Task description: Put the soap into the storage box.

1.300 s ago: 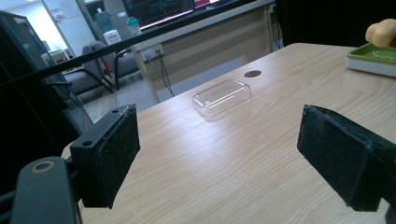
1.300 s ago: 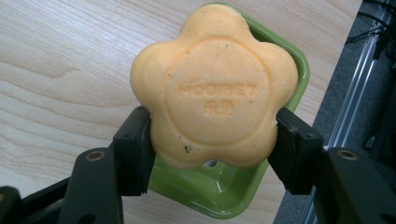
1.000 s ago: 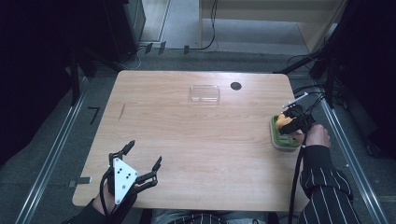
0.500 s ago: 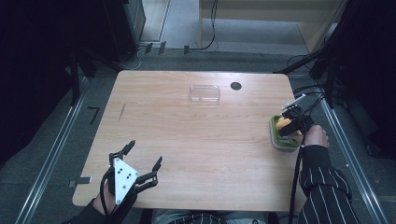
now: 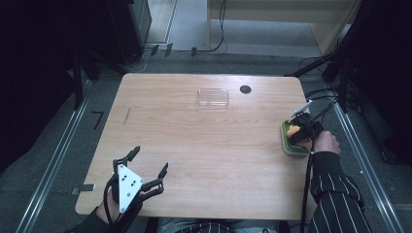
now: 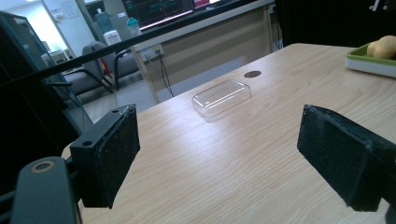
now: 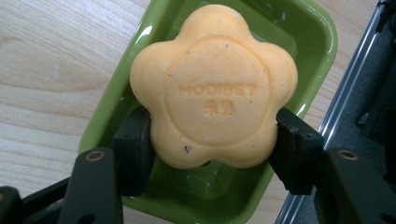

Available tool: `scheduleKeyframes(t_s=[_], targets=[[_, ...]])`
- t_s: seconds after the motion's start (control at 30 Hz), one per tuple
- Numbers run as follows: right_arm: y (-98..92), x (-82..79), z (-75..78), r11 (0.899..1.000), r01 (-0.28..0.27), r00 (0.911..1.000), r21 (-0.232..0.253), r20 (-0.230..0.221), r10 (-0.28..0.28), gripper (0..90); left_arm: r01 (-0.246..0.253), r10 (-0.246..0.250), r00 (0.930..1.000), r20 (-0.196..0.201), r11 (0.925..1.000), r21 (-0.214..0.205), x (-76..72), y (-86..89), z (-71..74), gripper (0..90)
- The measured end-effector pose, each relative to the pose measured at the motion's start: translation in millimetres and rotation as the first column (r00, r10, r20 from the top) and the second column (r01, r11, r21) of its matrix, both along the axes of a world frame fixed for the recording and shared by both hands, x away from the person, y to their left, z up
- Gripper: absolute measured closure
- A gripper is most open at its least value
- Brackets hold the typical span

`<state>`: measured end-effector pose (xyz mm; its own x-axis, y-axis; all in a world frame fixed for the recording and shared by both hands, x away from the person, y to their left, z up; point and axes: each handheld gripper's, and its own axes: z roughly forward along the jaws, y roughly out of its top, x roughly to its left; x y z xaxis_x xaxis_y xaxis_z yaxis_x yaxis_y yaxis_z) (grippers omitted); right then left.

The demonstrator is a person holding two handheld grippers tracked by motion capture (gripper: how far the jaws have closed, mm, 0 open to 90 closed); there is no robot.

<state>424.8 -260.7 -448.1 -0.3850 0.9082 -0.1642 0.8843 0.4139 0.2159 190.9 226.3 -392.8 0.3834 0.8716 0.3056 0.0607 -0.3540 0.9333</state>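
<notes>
Flower-shaped soap gripped over its green dish at the table's right edge.

The left gripper (image 5: 147, 164) hovered wide open and empty at the near-left of the wooden table (image 5: 194, 141); a clear plastic lid (image 5: 213, 97) lay flat toward the far side. The right gripper (image 7: 212, 140) clamped the matte orange soap (image 7: 215, 88) in the glossy green dish (image 7: 303, 32).

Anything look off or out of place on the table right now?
Nothing stands out. The right tool grips the orange flower-shaped soap squarely over the green dish, the clear lid lies flat on the table, and the left tool is open.
</notes>
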Motion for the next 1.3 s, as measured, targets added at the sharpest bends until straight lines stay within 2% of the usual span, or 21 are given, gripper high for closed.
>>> scheduleKeyframes(t_s=[0.63, 0.77, 0.9, 1.1, 1.23, 1.3], targets=[[1.2, -0.2, -3.2, 1.000, -0.014, 0.9996, -0.018, -0.026, 0.013, 38.7, 0.000, 0.000, 1.0000, 0.000, 1.0000, 0.000, 0.0, 0.0, 0.0, 13.5], [2.2, -0.8, -2.2, 0.999, -0.032, 0.9993, -0.019, -0.019, 0.032, 33.8, 0.001, -0.001, 1.0000, 0.001, 1.0000, -0.001, 0.0, -0.1, 0.0, 13.5], [3.0, -1.9, 1.5, 0.999, -0.035, 0.9994, -0.025, -0.006, 0.035, 34.5, 0.000, 0.000, 1.0000, 0.001, 1.0000, 0.001, -0.1, -0.1, 0.0, 13.5], [1.2, -3.6, 4.8, 0.999, -0.030, 0.9995, -0.015, 0.000, 0.030, 33.4, 0.000, 0.000, 1.0000, 0.001, 1.0000, -0.001, 0.0, 0.2, 0.1, 13.5], [-0.3, -7.3, 11.9, 0.999, -0.027, 0.9996, 0.035, 0.012, 0.027, 28.7, 0.001, -0.001, 1.0000, 0.002, 1.0000, 0.001, 0.0, 0.1, 0.2, 13.5], [0.3, -8.3, 13.4, 0.999, -0.025, 0.9996, 0.039, 0.015, 0.024, 27.5, 0.001, -0.001, 1.0000, 0.002, 1.0000, 0.000, 0.0, 0.1, 0.1, 13.5]])
